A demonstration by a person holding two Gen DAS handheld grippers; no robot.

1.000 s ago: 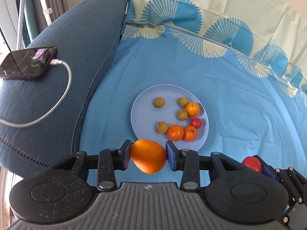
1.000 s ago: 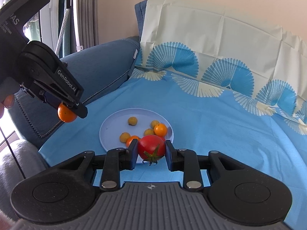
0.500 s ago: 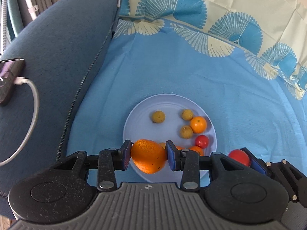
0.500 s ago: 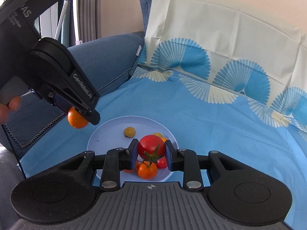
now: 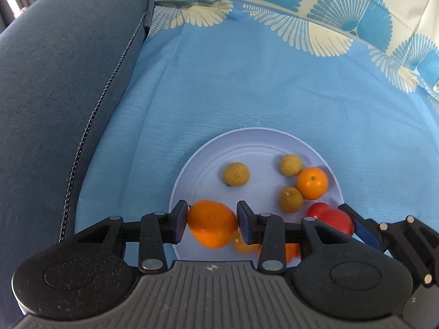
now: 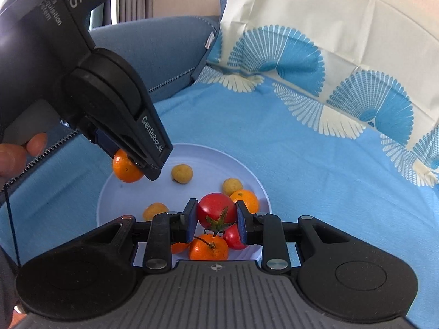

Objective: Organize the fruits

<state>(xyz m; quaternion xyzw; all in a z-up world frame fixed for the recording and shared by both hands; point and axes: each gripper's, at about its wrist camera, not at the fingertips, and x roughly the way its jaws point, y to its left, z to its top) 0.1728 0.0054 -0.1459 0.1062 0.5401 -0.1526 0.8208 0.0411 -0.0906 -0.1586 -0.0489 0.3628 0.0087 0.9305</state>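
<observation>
Orange [image 5: 212,223]: sits between the pads of the left gripper [image 5: 211,222], above the near left part of the plate [image 5: 203,161]; in the right wrist view it hangs over the plate's left rim.
Left gripper jaws: opening at this moment, with the orange between them; the right pad looks just clear of the peel, the left pad touching or very nearly.
Tomato [image 6: 216,209]: clamped across its middle by the right gripper [image 6: 216,220], green stem facing the camera, above the fruit already on the plate.
Right gripper jaws: nearly closed, both pads pressing on the tomato's sides.
Plate contents: three small tan fruits [image 5: 236,174], a small orange [image 5: 312,183], and more orange and red fruit [image 6: 210,248] partly hidden under the grippers.
Handling, orange: likely firm and fairly heavy for its size, with a pebbled peel that grips well; round, so it may roll once let go.
Handling, tomato: probably soft with smooth, thin skin; a light squeeze across the widest part seems safest, away from the stem.
Surroundings: blue patterned cloth [image 5: 247,87] under the plate, dark blue sofa arm [image 5: 60,82] at the left.
</observation>
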